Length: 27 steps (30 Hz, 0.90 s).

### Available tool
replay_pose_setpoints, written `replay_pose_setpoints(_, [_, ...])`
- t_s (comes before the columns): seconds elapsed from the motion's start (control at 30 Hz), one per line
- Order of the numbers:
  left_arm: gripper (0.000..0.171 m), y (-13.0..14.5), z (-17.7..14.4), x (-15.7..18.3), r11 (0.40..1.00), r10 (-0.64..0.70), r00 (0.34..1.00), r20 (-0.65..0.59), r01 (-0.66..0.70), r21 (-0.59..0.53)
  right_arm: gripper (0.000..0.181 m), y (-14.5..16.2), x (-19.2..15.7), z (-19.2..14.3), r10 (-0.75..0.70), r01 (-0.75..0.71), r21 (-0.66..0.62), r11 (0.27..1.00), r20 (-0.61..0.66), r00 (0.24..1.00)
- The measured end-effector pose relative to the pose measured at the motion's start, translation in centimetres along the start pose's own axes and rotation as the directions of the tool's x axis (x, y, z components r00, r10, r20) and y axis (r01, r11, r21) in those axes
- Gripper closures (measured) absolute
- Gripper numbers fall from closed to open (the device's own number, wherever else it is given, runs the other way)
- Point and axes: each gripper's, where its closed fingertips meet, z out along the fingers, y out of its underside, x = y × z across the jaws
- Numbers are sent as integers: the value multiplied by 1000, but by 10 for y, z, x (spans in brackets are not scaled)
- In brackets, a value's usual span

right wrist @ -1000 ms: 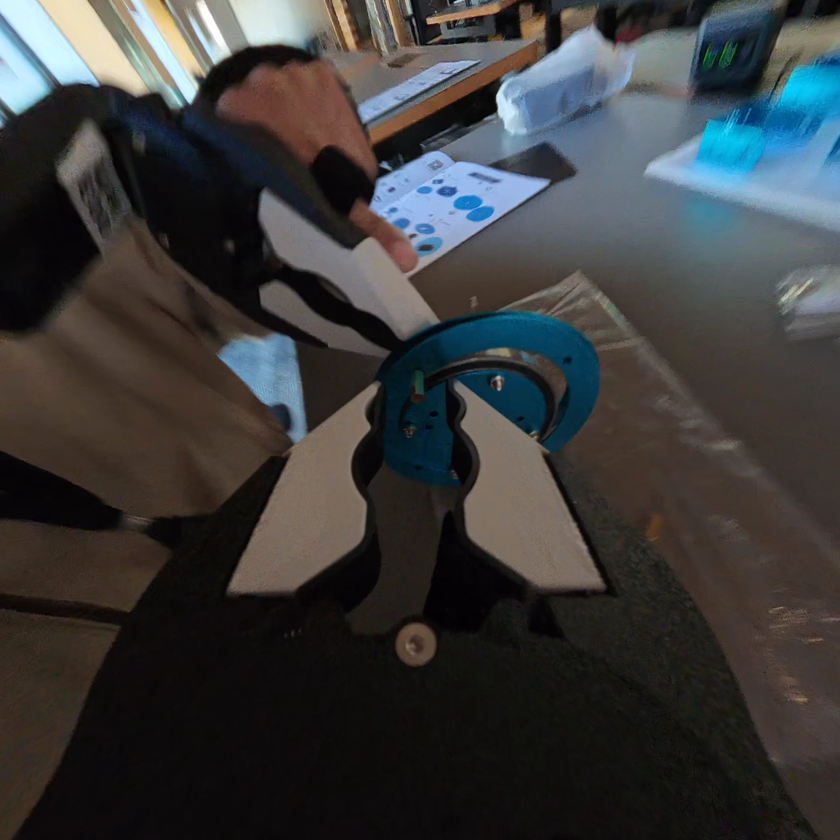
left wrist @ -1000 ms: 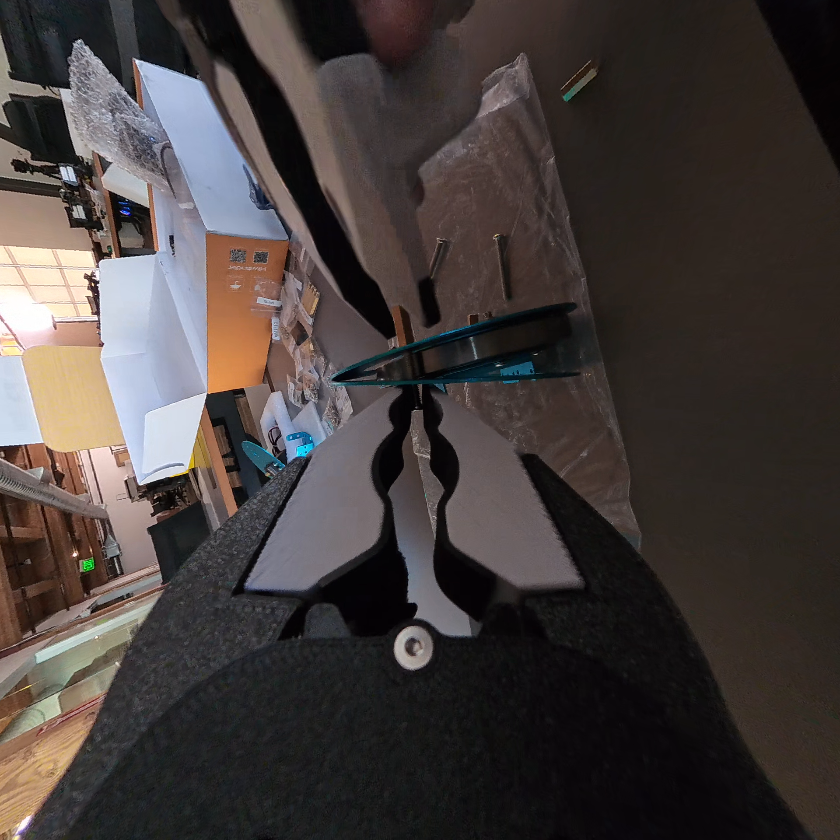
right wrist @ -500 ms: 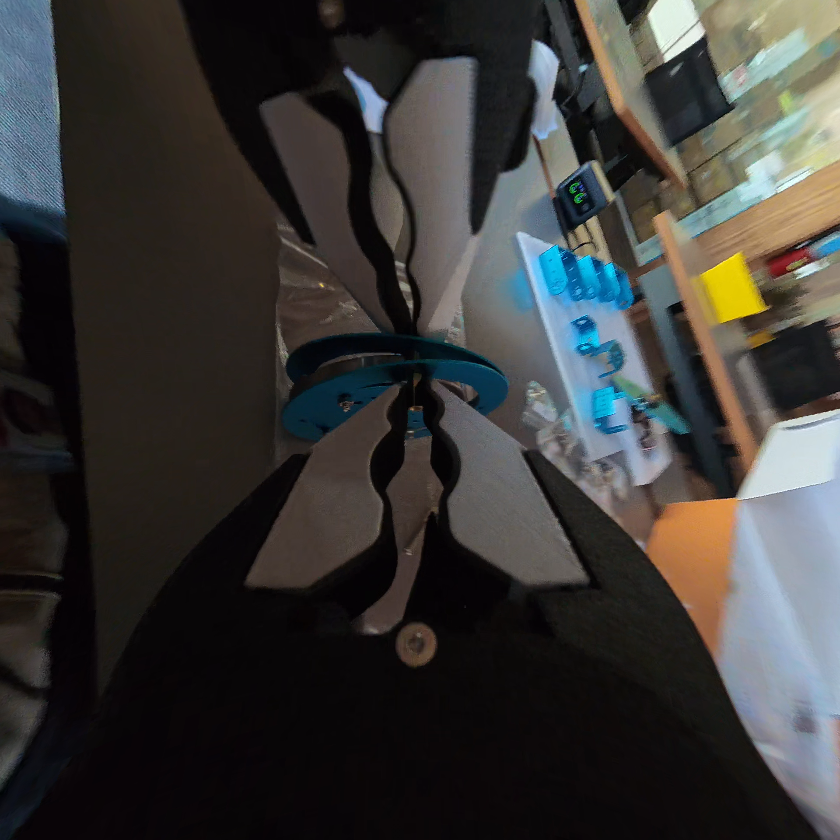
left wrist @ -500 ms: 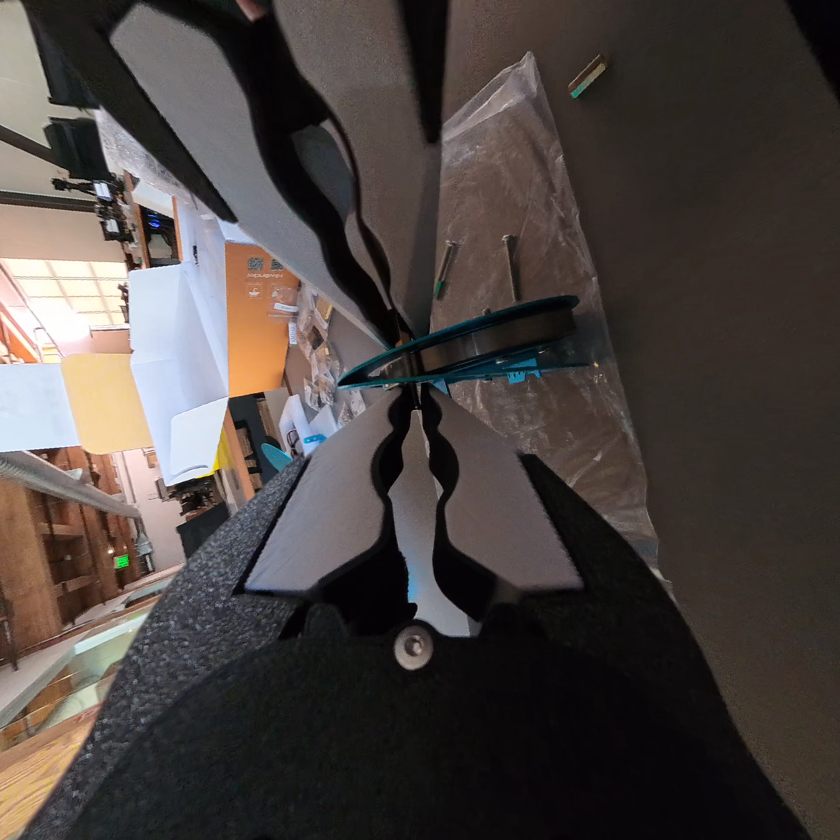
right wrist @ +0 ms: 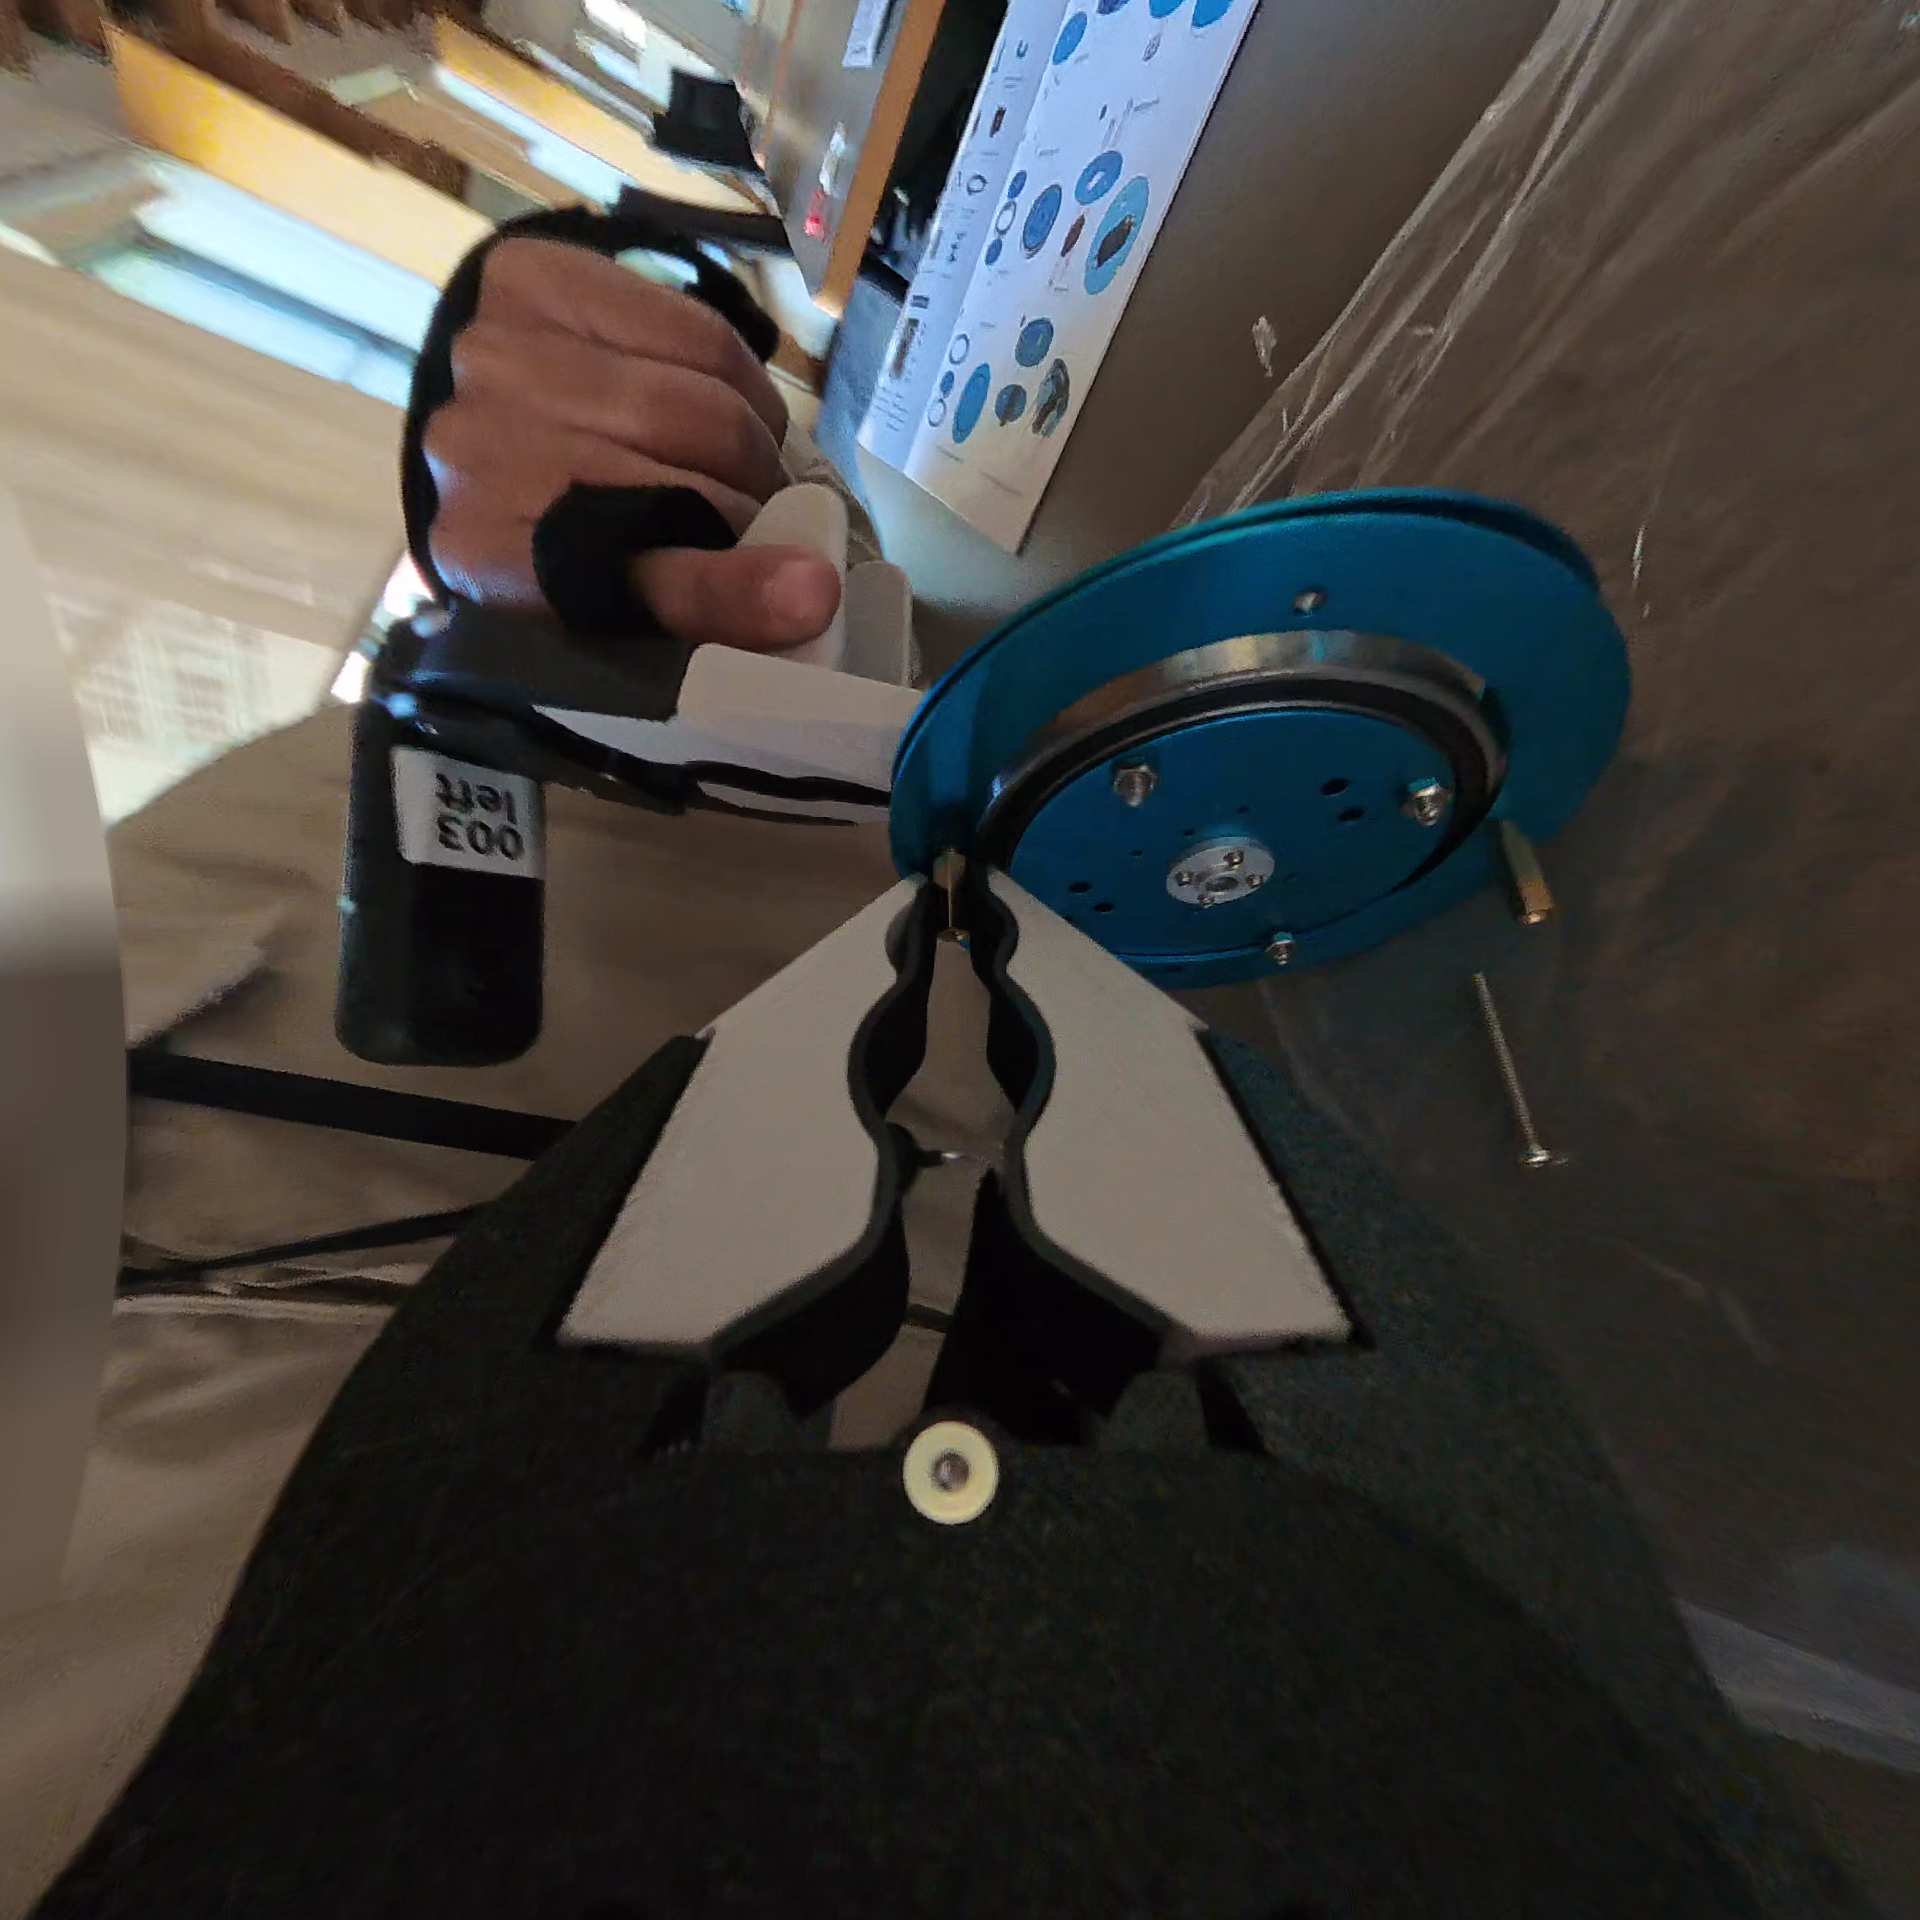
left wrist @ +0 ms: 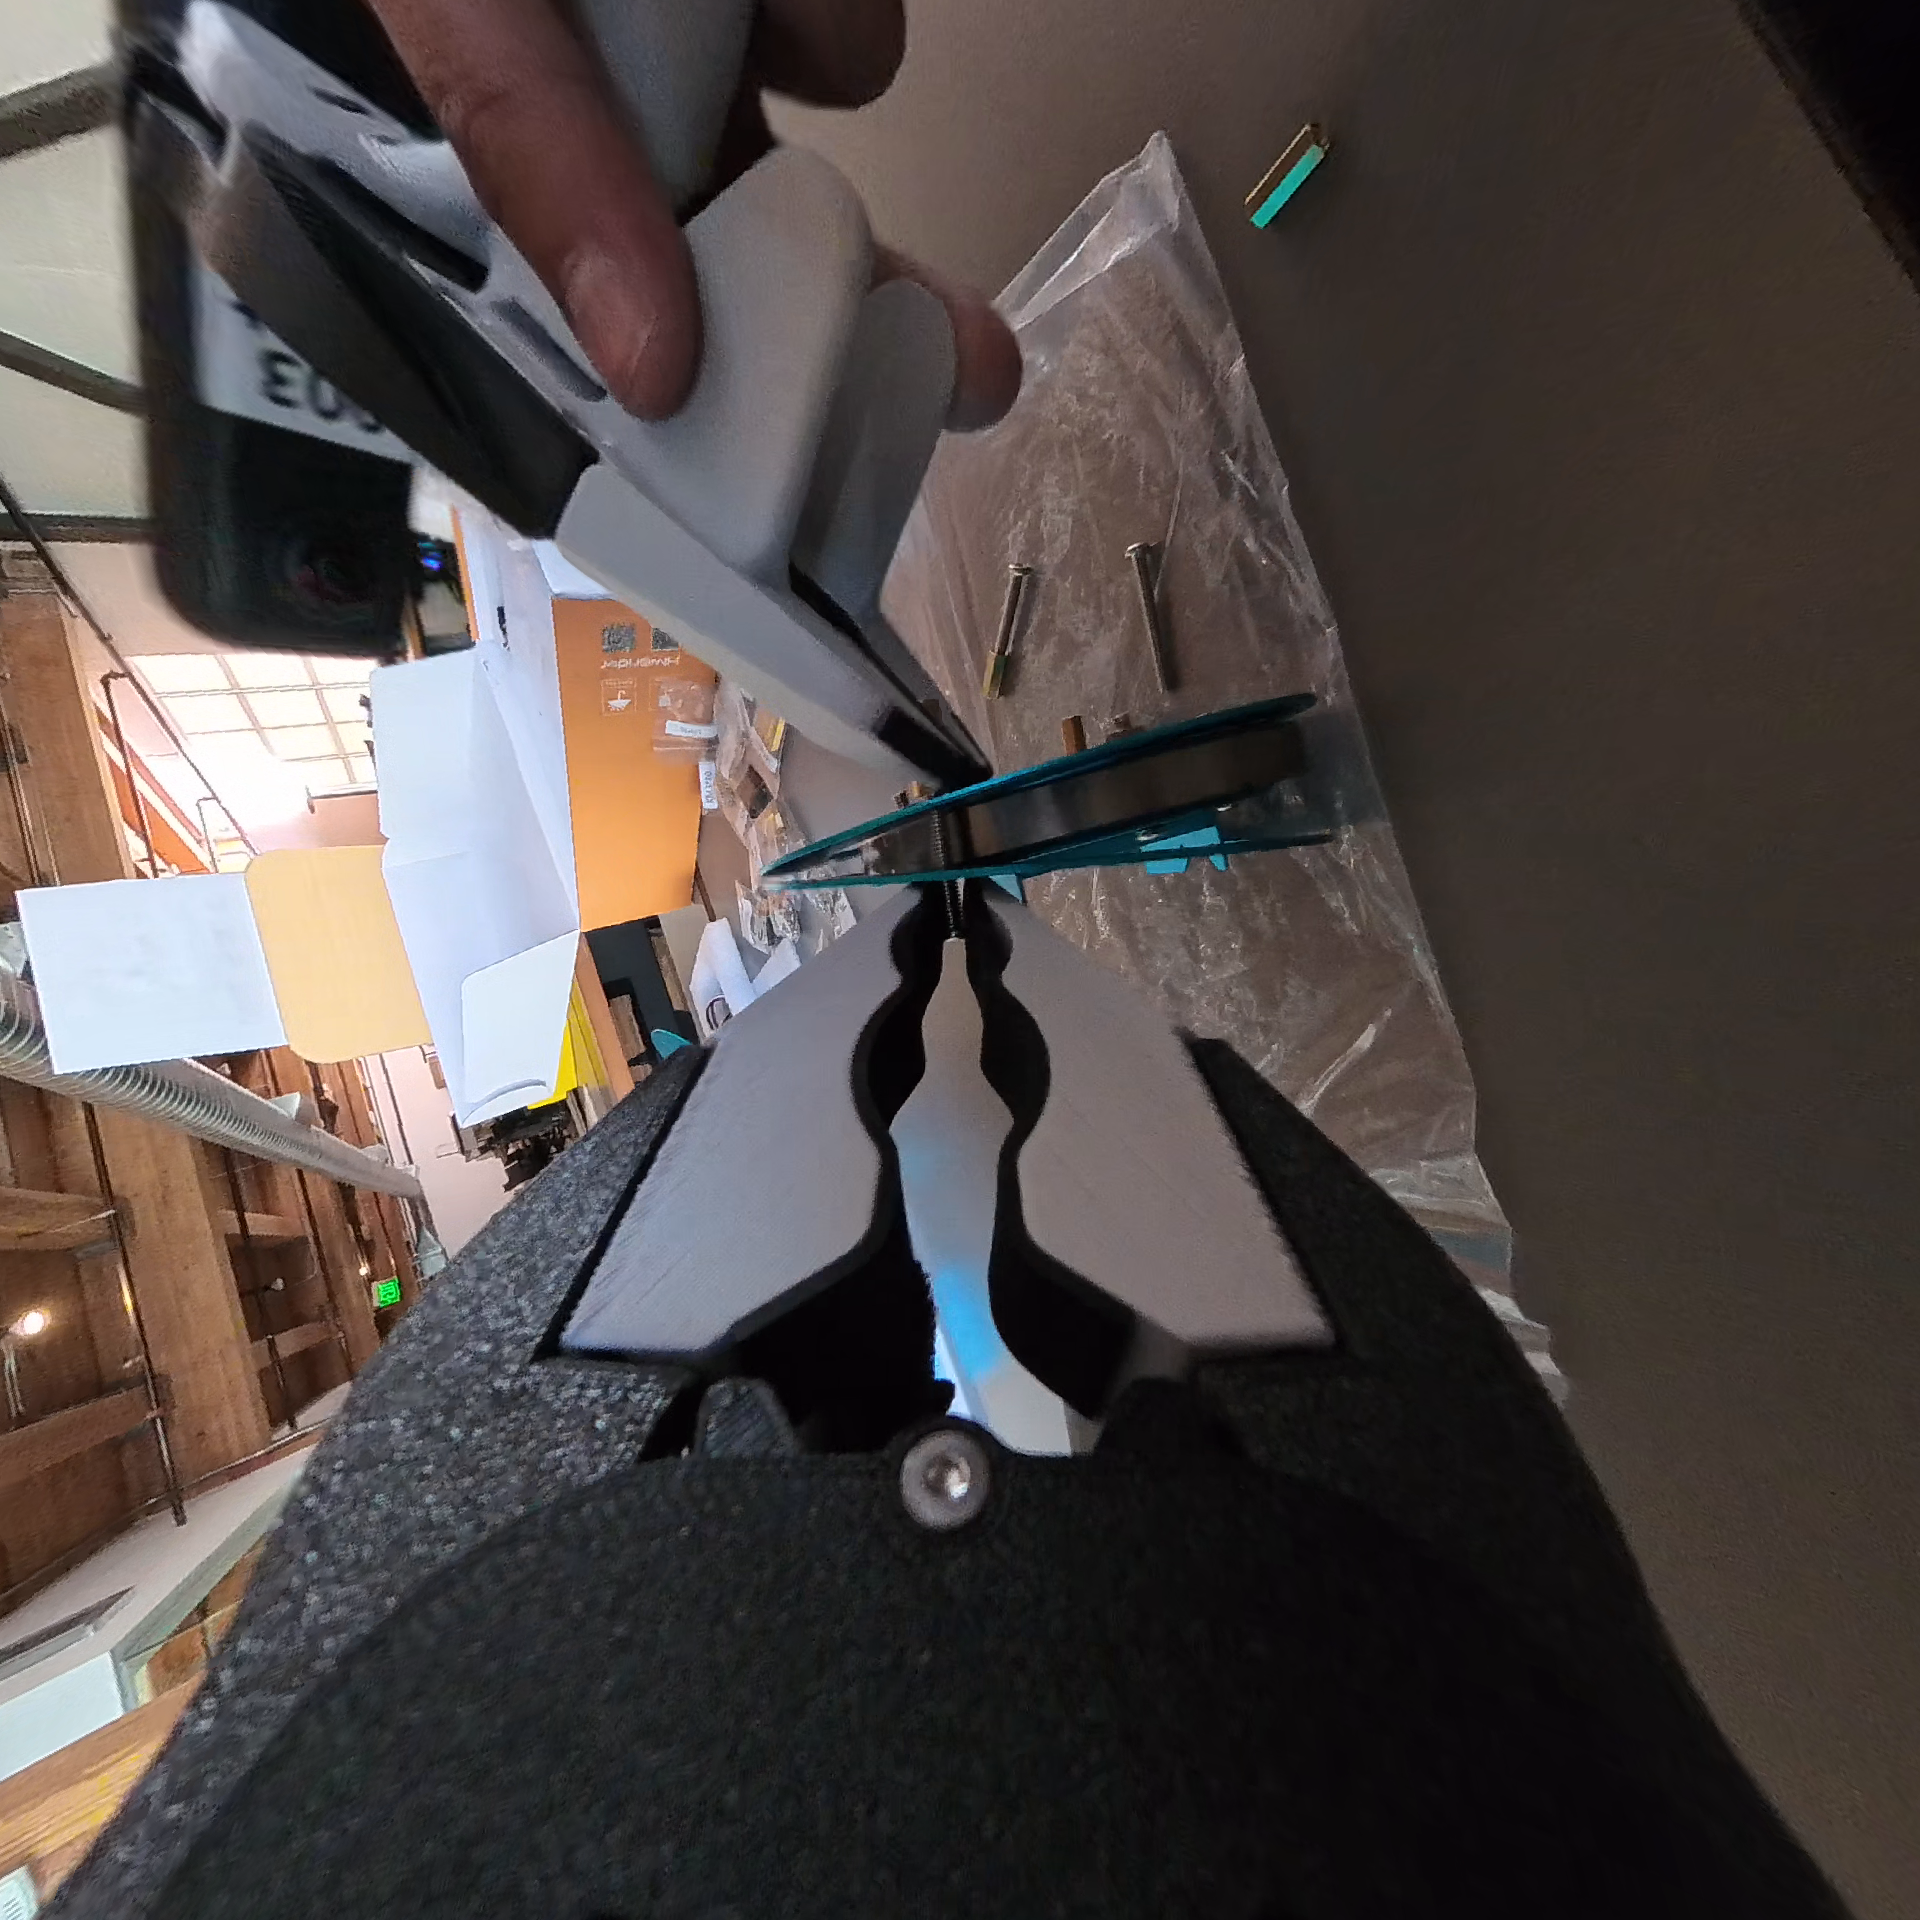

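Left gripper (left wrist: 951,920): jaws all but closed, pinching a dark threaded screw (left wrist: 948,883) just under the rim of the blue disc assembly (left wrist: 1122,810). Right gripper (right wrist: 951,912): jaws pressed together on a brass standoff (right wrist: 951,894) at the same rim spot, from the opposite face. Nose to nose with the left tool, screw and standoff on one line, square through the plates.

Disc edge-on in the left wrist view, face-on in the right: two blue plates round a steel bearing ring (right wrist: 1195,691), with a second standoff (right wrist: 1522,883) jutting at the far rim. Far rim low over a clear plastic bag (left wrist: 1299,987); touching it or not, cannot tell.

Bag spread flat on the grey table (left wrist: 1662,935), nothing seen inside, on top a brass-ended fastener (left wrist: 1006,634) and a long screw (left wrist: 1148,613) side by side. Off the bag, a small brass piece (left wrist: 1286,177). Farther off, an orange-and-white carton (left wrist: 623,748), flaps open, contents hidden, and a printed parts sheet (right wrist: 1039,260).
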Motion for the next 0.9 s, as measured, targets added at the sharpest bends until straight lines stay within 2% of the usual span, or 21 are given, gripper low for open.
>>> replay_pose_setpoints(0.07, [170,2,0,-1,1000,-7,1000,1,7,-5,176,-1,2,-1,-241,239,-31,971,-125,962])
replay_pose_setpoints(0.1, [170,3,0,-3,1000,-6,1000,4,6,-12,174,-5,4,-2,-390,388,-55,920,-227,892])
replay_pose_setpoints(0.13, [170,5,1,-3,1000,-12,1000,3,12,-15,165,-9,5,-4,-541,540,-101,835,-330,774])
replay_pose_setpoints(0.2, [170,6,1,-4,1000,-26,1000,-4,26,-13,153,-15,4,-9,-772,761,-278,586,-476,421])
replay_pose_setpoints(0.23, [170,6,1,-4,1000,-26,1000,-5,26,-16,154,-14,1,-8,-838,809,-375,452,-489,242])
replay_pose_setpoints(0.3, [170,7,0,-3,1000,-25,1000,-7,25,-16,157,-10,2,-5,-887,800,-561,212,-454,-83])
replay_pose_setpoints(0.33, [170,7,0,-3,999,-29,1000,-9,29,-14,159,-11,4,-5,-880,766,-629,132,-431,-202])
replay_pose_setpoints(0.37, [170,7,0,-3,999,-29,1000,-6,29,-13,161,-11,6,-4,-872,740,-667,78,-406,-273])
replay_pose_setpoints(0.4, [170,7,0,-2,999,-32,999,-6,32,-14,163,-12,8,-3,-863,724,-688,59,-399,-309])
replay_pose_setpoints(0.47, [170,6,-1,-1,999,-36,999,-9,36,-11,174,-16,11,-3,-856,719,-693,58,-406,-322])
replay_pose_setpoints(0.53, [170,7,0,-1,999,-29,1000,5,29,-13,176,-16,11,-4,-874,736,-667,119,-422,-242])
replay_pose_setpoints(0.57, [170,7,-1,-1,1000,-27,1000,10,27,-12,176,-16,11,-3,-882,756,-629,179,-443,-160])
replay_pose_setpoints(0.6, [170,7,-1,-2,1000,-24,1000,17,24,-11,177,-15,11,-3,-881,774,-577,258,-469,-55])
replay_pose_setpoints(0.63, [170,6,-1,-2,1000,-17,1000,26,17,-10,177,-14,10,-2,-868,783,-508,360,-491,80])
replay_pose_setpoints(0.7, [170,5,-1,-4,1000,-6,999,40,7,-10,178,-11,9,-2,-782,734,-349,582,-487,389])
replay_pose_setpoints(0.77, [170,4,-1,-4,1000,9,999,49,-8,-9,178,-8,8,-1,-617,589,-210,781,-413,670])
replay_pose_setpoints(0.8, [170,3,0,-5,1000,12,999,49,-11,-8,178,-6,7,0,-515,493,-158,856,-354,781])
replay_pose_setpoints(0.87, [171,1,0,-4,1000,16,999,48,-16,-3,178,-2,4,0,-295,280,-97,955,-225,929])
replay_pose_setpoints(0.9, [171,0,0,-4,1000,22,998,51,-22,1,177,0,3,0,-207,195,-83,977,-163,965])
